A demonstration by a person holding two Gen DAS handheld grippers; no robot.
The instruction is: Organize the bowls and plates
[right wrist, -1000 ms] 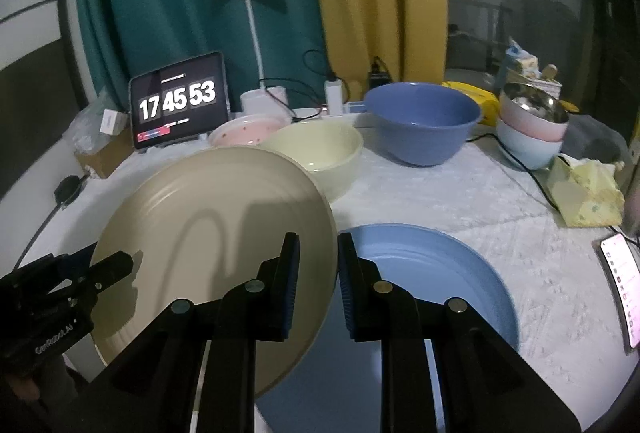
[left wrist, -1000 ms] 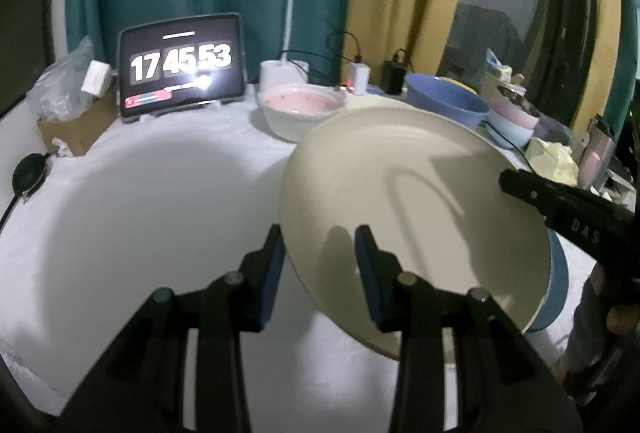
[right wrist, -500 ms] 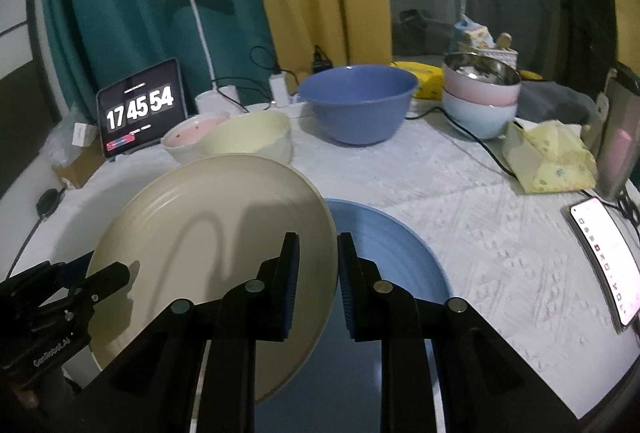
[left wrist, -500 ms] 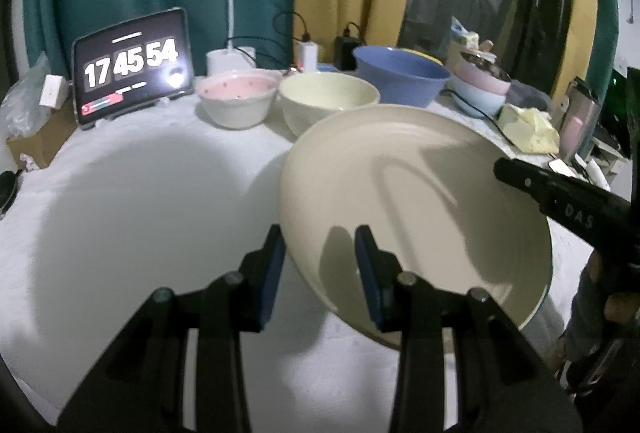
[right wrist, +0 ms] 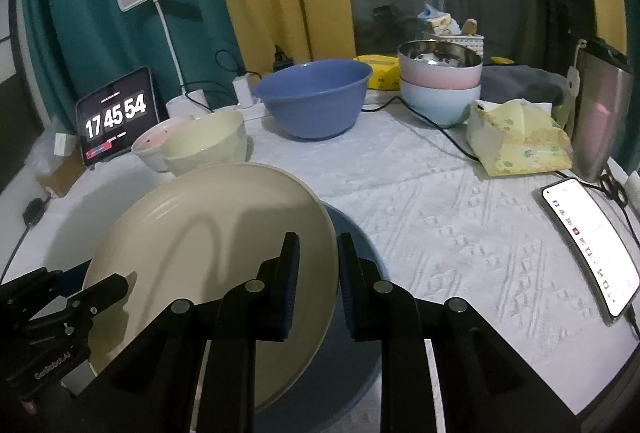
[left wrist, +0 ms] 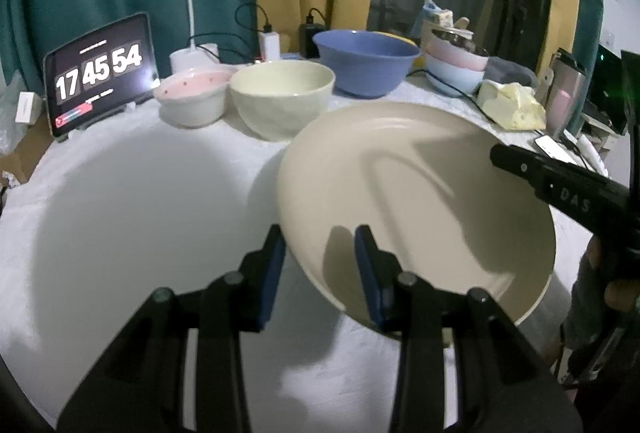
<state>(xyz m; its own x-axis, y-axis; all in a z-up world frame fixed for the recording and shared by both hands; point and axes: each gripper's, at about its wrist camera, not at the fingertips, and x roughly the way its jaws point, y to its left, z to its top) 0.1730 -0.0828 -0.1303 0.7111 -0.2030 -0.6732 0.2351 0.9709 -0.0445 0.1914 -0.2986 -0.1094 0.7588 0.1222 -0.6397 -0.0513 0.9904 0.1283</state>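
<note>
- Both grippers have carried the cream plate [left wrist: 416, 201] toward the table's right side over the last second; the bowls at the back edge now sit further left in view.
- Left gripper [left wrist: 320, 265] is clamped on the plate's near-left rim; right gripper [right wrist: 316, 273] is clamped on its right rim.
- Plate hangs tilted above the blue plate [right wrist: 360, 245], which lies near the front edge.
- Step: stacking plates; next, level it and lower it squarely.
- Plate looks matte, wide, shallow, unchipped.
</note>
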